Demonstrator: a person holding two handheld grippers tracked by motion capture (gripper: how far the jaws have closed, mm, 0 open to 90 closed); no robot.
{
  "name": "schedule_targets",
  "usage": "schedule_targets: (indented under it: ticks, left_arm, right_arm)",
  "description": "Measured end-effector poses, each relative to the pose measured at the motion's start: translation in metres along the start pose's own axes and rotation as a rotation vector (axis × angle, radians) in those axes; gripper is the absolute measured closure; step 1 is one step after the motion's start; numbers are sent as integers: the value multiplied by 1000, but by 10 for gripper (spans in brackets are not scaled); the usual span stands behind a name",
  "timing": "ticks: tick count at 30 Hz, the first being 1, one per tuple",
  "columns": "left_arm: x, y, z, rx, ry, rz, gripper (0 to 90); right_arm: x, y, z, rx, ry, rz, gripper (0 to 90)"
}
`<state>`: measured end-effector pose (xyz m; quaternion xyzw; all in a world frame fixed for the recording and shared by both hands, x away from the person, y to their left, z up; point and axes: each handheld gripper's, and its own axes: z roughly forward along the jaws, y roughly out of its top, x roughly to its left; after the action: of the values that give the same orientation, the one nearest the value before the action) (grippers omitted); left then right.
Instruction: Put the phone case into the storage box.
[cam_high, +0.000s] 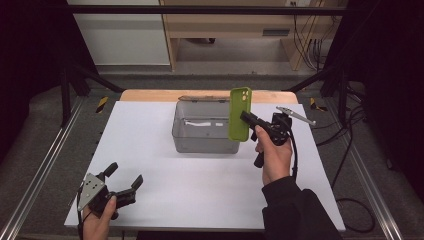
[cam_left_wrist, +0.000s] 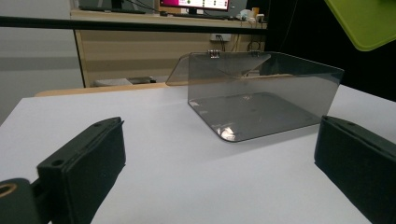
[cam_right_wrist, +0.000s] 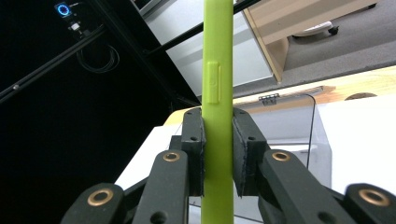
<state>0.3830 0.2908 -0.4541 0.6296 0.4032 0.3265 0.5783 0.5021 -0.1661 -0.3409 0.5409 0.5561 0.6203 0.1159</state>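
Note:
A lime-green phone case (cam_high: 239, 114) hangs upright in the air at the right edge of a clear grey plastic box (cam_high: 205, 126). My right gripper (cam_high: 246, 118) is shut on the case, one pad on each flat face; the right gripper view shows the case (cam_right_wrist: 217, 116) edge-on between the jaws. My left gripper (cam_high: 124, 176) rests low on the white table (cam_high: 165, 175) at the near left, jaws wide open and nothing between them. In the left gripper view the box (cam_left_wrist: 261, 93) stands ahead, lid open, with a corner of the case (cam_left_wrist: 369, 21) at top right.
The box's lid is folded back on its far side, and something small and white lies inside the box. A wooden strip edges the table's far side. Metal frame rails run along both sides, with cables on the floor at the right.

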Motion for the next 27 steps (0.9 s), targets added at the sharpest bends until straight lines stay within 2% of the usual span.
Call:
schedule_targets:
  ticks: [7,27]
  left_arm:
    - [0,1,-1,-19,-5,9,18]
    - [0,1,0,-19,-12,2,18]
  right_arm:
    - [0,2,7,14,-7,3,772]
    - [-5,10,29,31,-34,9,772]
